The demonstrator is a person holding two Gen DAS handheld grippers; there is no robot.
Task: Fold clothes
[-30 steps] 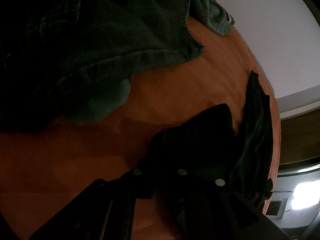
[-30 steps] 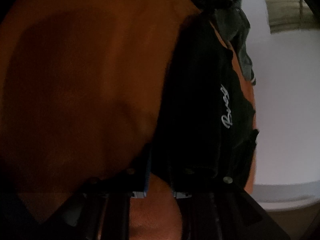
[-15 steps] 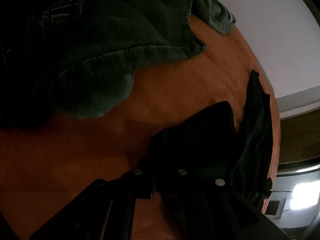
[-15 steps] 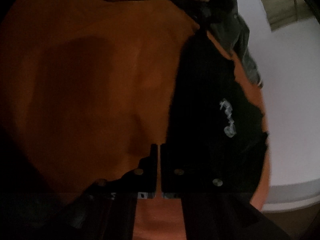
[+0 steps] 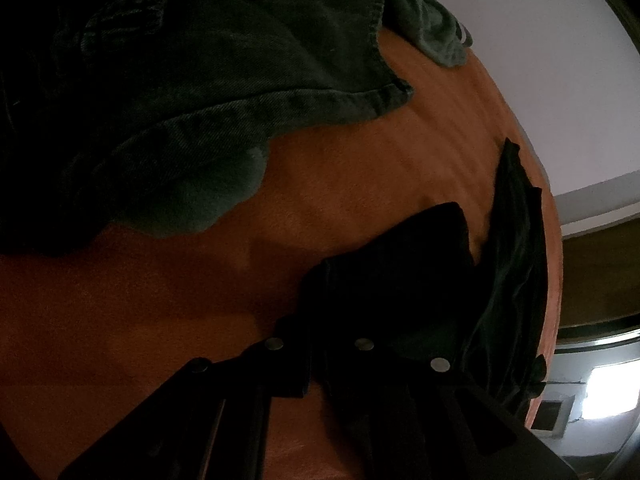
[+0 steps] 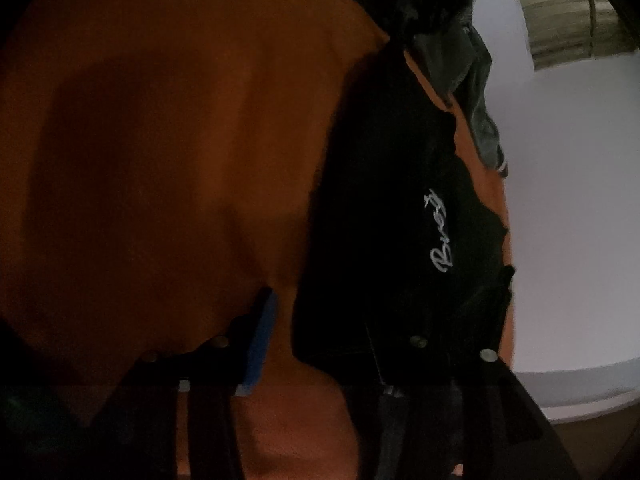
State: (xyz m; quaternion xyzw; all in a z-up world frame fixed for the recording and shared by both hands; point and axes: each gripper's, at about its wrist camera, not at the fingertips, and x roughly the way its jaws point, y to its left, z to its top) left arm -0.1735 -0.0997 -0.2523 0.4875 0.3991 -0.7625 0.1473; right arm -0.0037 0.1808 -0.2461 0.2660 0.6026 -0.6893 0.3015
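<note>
**Black garment at the surface's edge, one gripper clamped, one parted**

The left gripper (image 5: 316, 356) is clamped on a corner of the black garment (image 5: 400, 280), which lies along the right edge of the orange surface (image 5: 160, 300). Only the left view shows the denim garment (image 5: 208, 92) heaped across the far side. Only the right view shows the garment's white script (image 6: 438, 232); there the right gripper (image 6: 320, 344) has just been opening, blue pad clear of the cloth.
</note>
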